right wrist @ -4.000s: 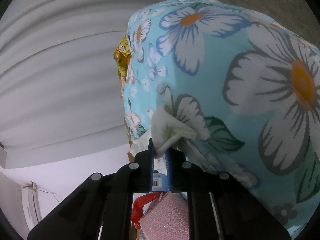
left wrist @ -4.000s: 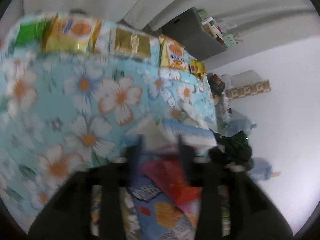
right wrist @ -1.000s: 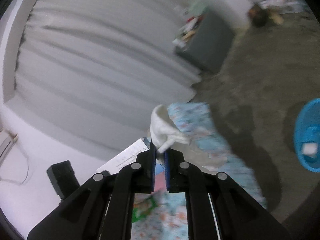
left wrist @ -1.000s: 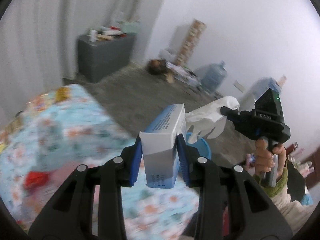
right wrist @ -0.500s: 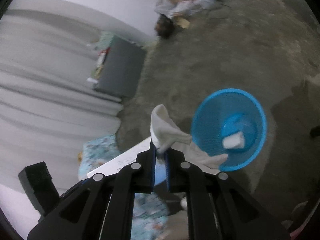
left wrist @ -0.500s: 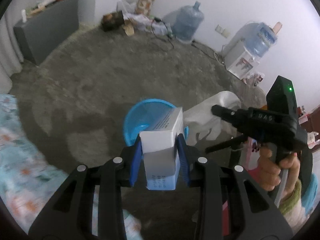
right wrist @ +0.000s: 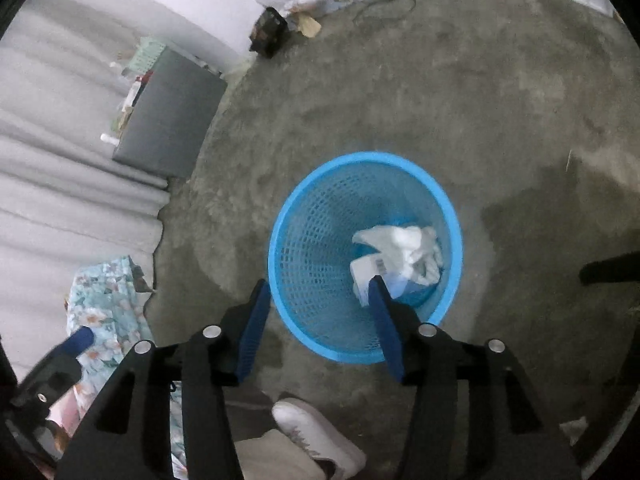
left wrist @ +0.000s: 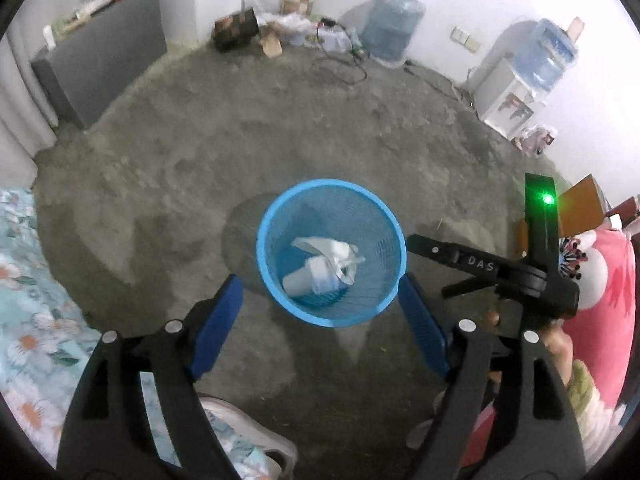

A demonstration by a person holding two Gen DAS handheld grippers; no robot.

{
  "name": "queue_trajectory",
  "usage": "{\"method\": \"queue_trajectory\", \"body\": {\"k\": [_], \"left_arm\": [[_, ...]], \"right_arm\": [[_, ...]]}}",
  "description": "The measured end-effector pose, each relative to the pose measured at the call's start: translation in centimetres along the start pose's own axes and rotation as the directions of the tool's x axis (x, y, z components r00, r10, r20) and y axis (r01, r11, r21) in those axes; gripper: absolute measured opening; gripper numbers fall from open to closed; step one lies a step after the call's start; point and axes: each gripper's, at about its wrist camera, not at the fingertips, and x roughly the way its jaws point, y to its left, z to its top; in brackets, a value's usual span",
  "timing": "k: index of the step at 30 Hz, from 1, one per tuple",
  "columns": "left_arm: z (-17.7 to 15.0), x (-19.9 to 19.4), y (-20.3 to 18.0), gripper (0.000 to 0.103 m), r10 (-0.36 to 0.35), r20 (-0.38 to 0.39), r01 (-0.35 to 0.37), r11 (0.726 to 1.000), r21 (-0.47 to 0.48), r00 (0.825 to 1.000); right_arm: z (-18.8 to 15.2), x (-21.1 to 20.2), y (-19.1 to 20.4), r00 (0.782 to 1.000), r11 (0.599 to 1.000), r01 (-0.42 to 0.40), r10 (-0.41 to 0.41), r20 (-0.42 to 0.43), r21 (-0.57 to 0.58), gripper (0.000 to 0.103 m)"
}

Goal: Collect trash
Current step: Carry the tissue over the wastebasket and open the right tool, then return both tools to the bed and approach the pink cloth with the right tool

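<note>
A blue mesh waste basket (left wrist: pixel 384 236) (right wrist: pixel 316 248) stands on the grey floor right under both grippers. At its bottom lie a white carton (left wrist: pixel 304 278) (right wrist: pixel 362 276) and a crumpled white tissue (left wrist: pixel 336 254) (right wrist: pixel 404 250). My left gripper (left wrist: pixel 320 290) hangs above the basket's near rim, its jaws opening wide with nothing between them. My right gripper (right wrist: pixel 318 290) is over the basket too, jaws opening and empty. In the left wrist view the right gripper's black body (left wrist: pixel 500 268) with a green light sits at the right, a hand (left wrist: pixel 558 346) on its handle.
A bed with a floral blue sheet (left wrist: pixel 24 320) (right wrist: pixel 104 300) lies at the left. A white shoe (right wrist: pixel 316 436) is on the floor below the basket. A grey cabinet (left wrist: pixel 100 56), water bottles (left wrist: pixel 394 26), a dispenser (left wrist: pixel 516 96) and a pink plush (left wrist: pixel 608 304) ring the room.
Both grippers swung from the bed to above the basket and sank. The left let go of the white carton and the right let go of the tissue; both now lie in the basket.
</note>
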Motion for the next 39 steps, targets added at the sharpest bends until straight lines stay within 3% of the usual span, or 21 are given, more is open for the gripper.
{"method": "queue_trajectory", "body": {"k": [7, 11, 14, 18, 21, 23, 26, 28, 31, 32, 33, 35, 39], "left_arm": [[-3.5, -8.7, 0.7, 0.077, 0.000, 0.151, 0.001, 1.000, -0.007, 0.988], [-6.5, -13.7, 1.3, 0.084, 0.015, 0.167, -0.020, 0.999, 0.029, 0.986], [-9.2, -18.2, 2.2, 0.085, 0.084, 0.218, -0.095, 0.995, 0.041, 0.972], [-13.5, -24.8, 4.8, 0.090, 0.146, 0.335, -0.134, 0.989, -0.059, 0.931], [-17.2, -29.1, 7.1, 0.090, 0.207, 0.398, -0.165, 0.977, -0.138, 0.894], [-19.7, -32.1, 8.7, 0.090, 0.256, 0.436, -0.193, 0.964, -0.185, 0.863], [-23.0, -36.6, 11.5, 0.090, 0.330, 0.483, -0.226, 0.938, -0.263, 0.811], [-24.7, -39.3, 13.5, 0.090, 0.365, 0.511, -0.233, 0.923, -0.305, 0.778], [-27.1, -43.7, 16.9, 0.090, 0.425, 0.541, -0.253, 0.896, -0.365, 0.726], [-27.7, -44.9, 18.2, 0.090, 0.447, 0.536, -0.263, 0.884, -0.386, 0.716], [-28.0, -45.9, 19.4, 0.090, 0.460, 0.528, -0.266, 0.876, -0.403, 0.714], [-28.7, -47.3, 22.1, 0.090, 0.451, 0.511, -0.242, 0.873, -0.425, 0.732], [-28.8, -47.9, 28.3, 0.090, 0.386, 0.458, -0.165, 0.878, -0.450, 0.801]], "right_arm": [[-1.3, -6.7, 5.6, 0.991, 0.974, 0.072, -0.045, 0.128, -0.215, 0.071], [-2.9, -10.6, 12.4, 0.965, 0.917, 0.168, -0.078, 0.250, -0.362, 0.088], [-4.9, -13.2, 17.5, 0.939, 0.862, 0.221, -0.061, 0.339, -0.456, 0.096], [-8.5, -15.2, 23.8, 0.895, 0.767, 0.332, -0.072, 0.440, -0.548, 0.097], [-11.7, -16.1, 28.3, 0.885, 0.693, 0.347, -0.020, 0.465, -0.632, 0.097], [-13.9, -16.7, 31.0, 0.894, 0.649, 0.310, 0.051, 0.446, -0.695, 0.097], [-17.1, -17.4, 34.2, 0.918, 0.600, 0.163, 0.199, 0.344, -0.783, 0.097], [-19.0, -17.7, 36.3, 0.913, 0.552, 0.065, 0.302, 0.272, -0.832, 0.097], [-21.7, -17.0, 39.6, 0.917, 0.473, 0.006, 0.350, 0.194, -0.881, 0.097], [-22.4, -16.8, 40.3, 0.919, 0.449, -0.007, 0.355, 0.171, -0.893, 0.096], [-23.4, -16.1, 41.6, 0.924, 0.412, -0.027, 0.358, 0.135, -0.911, 0.096], [-25.0, -15.0, 43.0, 0.930, 0.359, -0.053, 0.358, 0.085, -0.932, 0.096], [-29.1, -12.1, 45.4, 0.945, 0.238, -0.102, 0.327, -0.019, -0.966, 0.096]]}}
